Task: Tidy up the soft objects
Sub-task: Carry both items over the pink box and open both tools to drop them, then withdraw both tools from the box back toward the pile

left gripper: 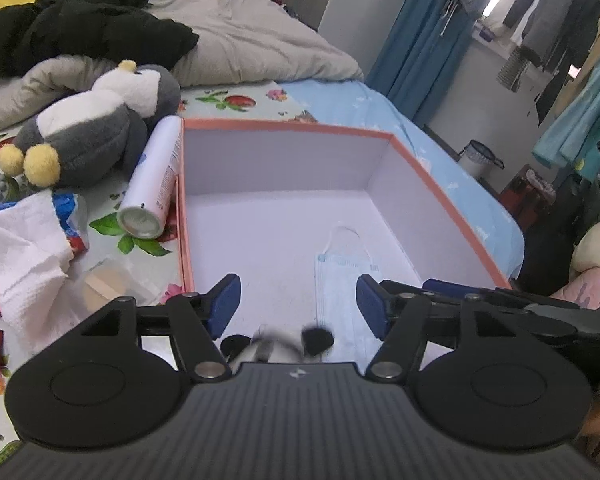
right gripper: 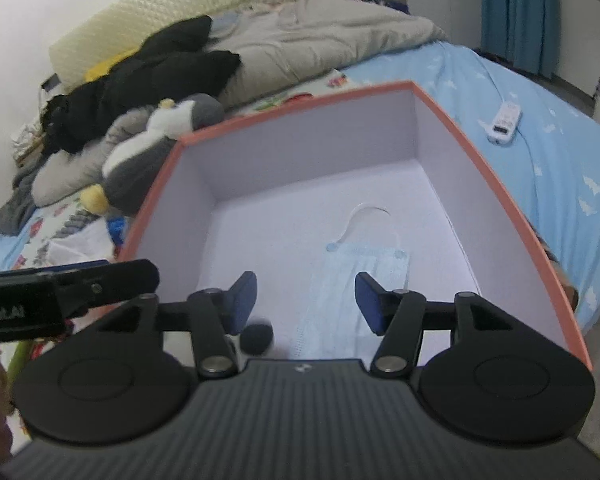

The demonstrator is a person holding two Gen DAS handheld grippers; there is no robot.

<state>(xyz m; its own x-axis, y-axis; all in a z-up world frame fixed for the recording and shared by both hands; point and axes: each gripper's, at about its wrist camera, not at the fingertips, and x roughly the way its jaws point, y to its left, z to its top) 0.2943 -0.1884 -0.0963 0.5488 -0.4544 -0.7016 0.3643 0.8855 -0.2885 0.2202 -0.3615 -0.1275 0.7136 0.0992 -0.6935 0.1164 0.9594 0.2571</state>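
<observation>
1. Left wrist view: the left gripper (left gripper: 298, 304) stands wide over the box (left gripper: 284, 126), gripping nothing; a blurred black-and-white plush (left gripper: 278, 344) lies just below its pads.
2. Right wrist view: the right gripper (right gripper: 306, 302) stands wide, empty, above the face mask (right gripper: 356, 276) on the box floor.

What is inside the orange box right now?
Inside the orange box lies a light blue face mask, flat on the floor. At the near edge sits a small black-and-white plush toy, mostly hidden by the gripper body, so its shape stays unclear.
</observation>
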